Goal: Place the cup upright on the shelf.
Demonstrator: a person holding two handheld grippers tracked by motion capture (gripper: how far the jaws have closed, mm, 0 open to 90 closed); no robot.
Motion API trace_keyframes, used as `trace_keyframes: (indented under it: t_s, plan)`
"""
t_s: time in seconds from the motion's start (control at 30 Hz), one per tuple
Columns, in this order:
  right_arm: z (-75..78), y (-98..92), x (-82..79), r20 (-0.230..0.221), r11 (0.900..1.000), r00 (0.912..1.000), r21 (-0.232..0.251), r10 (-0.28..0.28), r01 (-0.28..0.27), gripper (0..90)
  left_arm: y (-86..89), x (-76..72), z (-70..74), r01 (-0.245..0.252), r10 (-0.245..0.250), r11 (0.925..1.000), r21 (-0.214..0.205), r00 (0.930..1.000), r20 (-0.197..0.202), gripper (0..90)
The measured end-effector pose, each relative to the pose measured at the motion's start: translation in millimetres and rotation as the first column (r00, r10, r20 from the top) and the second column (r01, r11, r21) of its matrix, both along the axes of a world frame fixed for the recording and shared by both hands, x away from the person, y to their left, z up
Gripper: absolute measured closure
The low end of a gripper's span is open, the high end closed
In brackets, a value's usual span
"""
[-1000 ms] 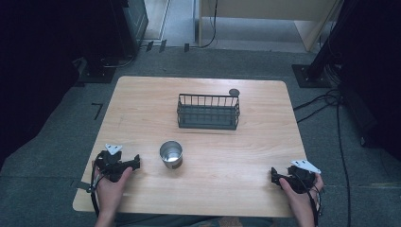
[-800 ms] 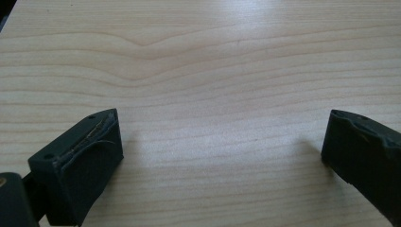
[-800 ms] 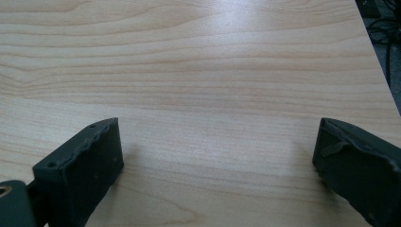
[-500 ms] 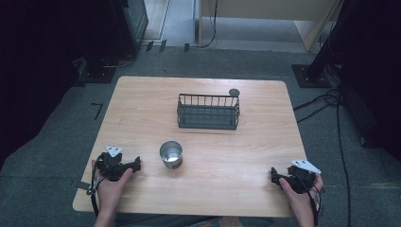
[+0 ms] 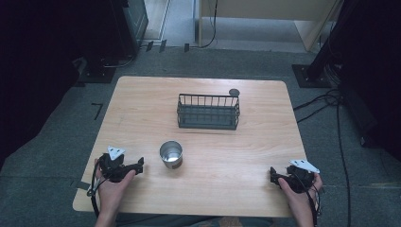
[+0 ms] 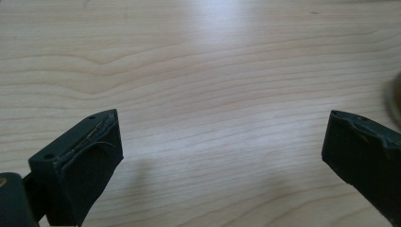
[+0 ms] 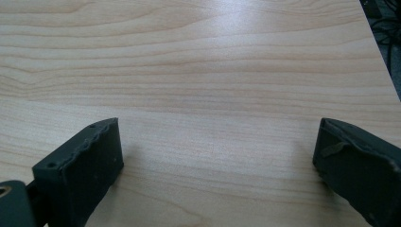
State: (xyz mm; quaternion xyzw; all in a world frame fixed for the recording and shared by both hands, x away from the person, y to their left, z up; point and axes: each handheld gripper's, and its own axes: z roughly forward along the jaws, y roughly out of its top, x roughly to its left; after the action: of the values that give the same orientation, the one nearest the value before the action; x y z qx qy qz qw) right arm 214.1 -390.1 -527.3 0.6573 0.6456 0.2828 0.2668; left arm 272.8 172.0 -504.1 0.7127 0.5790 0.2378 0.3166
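A shiny metal cup stands upright on the wooden table, front and left of centre. My left gripper rests low on the table just left of the cup, jaws pointing toward it. In the left gripper view the left gripper stands open with bare wood between its jaws, and the cup's edge is a blur at the right border. My right gripper lies near the front right corner. In the right gripper view the right gripper is open over bare wood.
A dark wire basket sits toward the back centre, with a small dark round object behind its right end. The table's right edge runs close to my right gripper. Cables lie on the grey floor to the right.
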Motion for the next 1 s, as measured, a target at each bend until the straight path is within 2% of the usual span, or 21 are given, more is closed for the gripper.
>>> trace_keyframes:
  t_s: [0.03, 0.07, 0.1, 0.17, 0.33, 0.5, 0.6, 0.73, 0.83, 1.0]
  plan:
    - [0.0, 0.0, 0.0, 0.000, 1.0000, 1.0000, 0.000, 0.000, 0.000, 1.5, -3.2, -2.0, 2.7, 0.029, -0.028, 0.9995, -0.011, 0.9996, 0.007, 0.0]
    - [0.0, 0.0, 0.0, 0.000, 1.0000, 1.0000, 0.000, 0.000, 0.000, 1.5, -3.2, -2.0, 2.7, 0.029, -0.028, 0.9995, -0.011, 0.9996, 0.007, 0.0]
    - [0.0, 0.0, 0.0, 0.000, 1.0000, 1.0000, 0.000, 0.000, 0.000, 1.5, -7.7, -4.1, 5.8, 0.059, -0.058, 0.9981, -0.019, 0.9982, 0.014, 0.0]
    - [0.0, 0.0, 0.0, 0.000, 1.0000, 1.0000, 0.000, 0.000, 0.000, 1.5, -10.4, -5.4, 7.2, 0.073, -0.073, 0.9971, -0.024, 0.9972, 0.017, 0.0]
    - [-0.1, -0.1, 0.0, 0.001, 1.0000, 1.0000, -0.002, 0.001, -0.001, 1.5, -25.1, -10.3, 10.8, 0.149, -0.149, 0.9880, -0.040, 0.9888, 0.017, 0.0]
    - [0.0, -0.2, 0.0, 0.001, 1.0000, 1.0000, -0.002, 0.001, -0.001, 1.5, -39.8, -13.9, 11.3, 0.212, -0.211, 0.9761, -0.049, 0.9773, 0.021, 0.0]
    - [0.0, -0.2, 0.0, 0.000, 1.0000, 1.0000, -0.002, 0.001, -0.001, 1.5, -43.2, -14.7, 11.4, 0.228, -0.227, 0.9722, -0.055, 0.9737, 0.021, 0.0]
    - [0.0, -0.2, 0.0, 0.000, 1.0000, 1.0000, -0.002, 0.001, -0.001, 1.5, -54.7, -16.1, 11.2, 0.265, -0.263, 0.9610, -0.080, 0.9642, 0.034, 0.0]
    - [0.0, -0.2, 0.0, 0.001, 1.0000, 1.0000, -0.002, 0.001, -0.001, 1.5, -58.1, -16.0, 10.8, 0.275, -0.272, 0.9572, -0.090, 0.9613, 0.041, 0.0]
    - [0.0, -0.2, 0.0, 0.000, 1.0000, 1.0000, -0.002, 0.001, -0.001, 1.5, -68.7, -15.0, 10.2, 0.308, -0.302, 0.9412, -0.138, 0.9512, 0.062, 0.0]
